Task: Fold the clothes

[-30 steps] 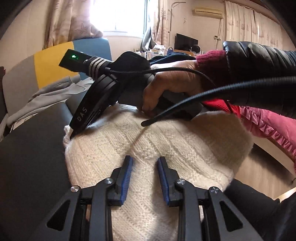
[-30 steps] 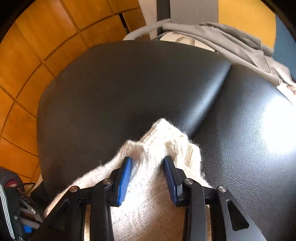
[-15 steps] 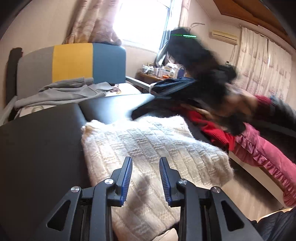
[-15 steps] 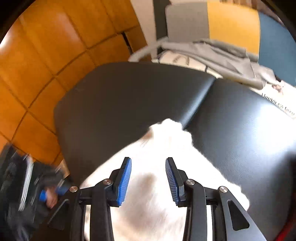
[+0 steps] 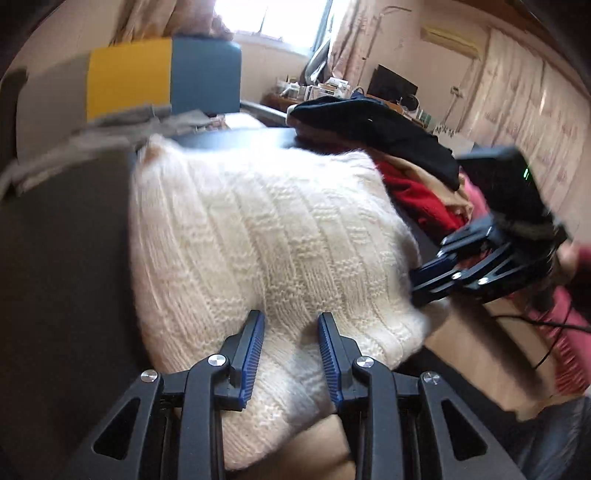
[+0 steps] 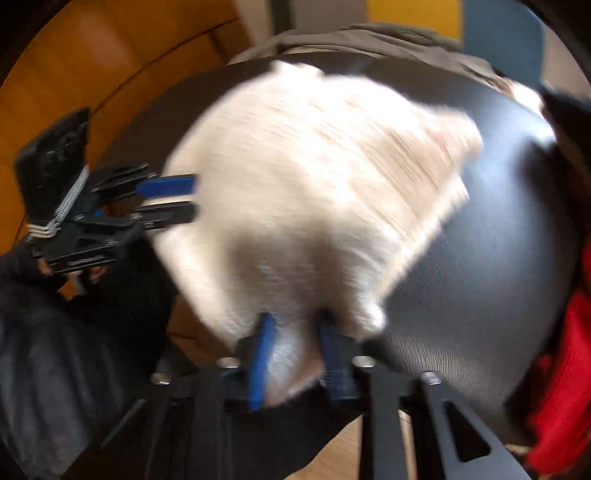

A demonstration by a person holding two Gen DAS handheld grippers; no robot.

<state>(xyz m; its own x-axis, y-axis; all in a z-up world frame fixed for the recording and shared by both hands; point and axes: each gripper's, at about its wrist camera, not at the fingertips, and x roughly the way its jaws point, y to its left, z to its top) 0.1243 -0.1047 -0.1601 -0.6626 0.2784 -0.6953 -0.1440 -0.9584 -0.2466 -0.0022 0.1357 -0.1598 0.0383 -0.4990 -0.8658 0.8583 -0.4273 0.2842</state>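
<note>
Window (image 5: 280, 14): at 12 o'clock in the left wrist view, glaring white daylight.
Curtains (image 5: 524, 107): pale patterned drapes along the wall at 2 o'clock; another drape beside the window.
Air conditioner (image 5: 450, 38): white unit high on the wall at 1 o'clock.
Headboard (image 5: 162, 79): grey, yellow and blue panels at 11 o'clock.
Black padded surface (image 6: 480, 280): glossy leather-like cushion with a seam, reflecting the light.
Desk (image 5: 332, 92): cluttered, at 12 to 1 o'clock, with a dark monitor (image 5: 393, 86).
Wood panelling (image 6: 96, 74): orange-brown, at 10 o'clock in the right wrist view.
Floor (image 5: 472, 350): light brown, at 4 o'clock.
</note>
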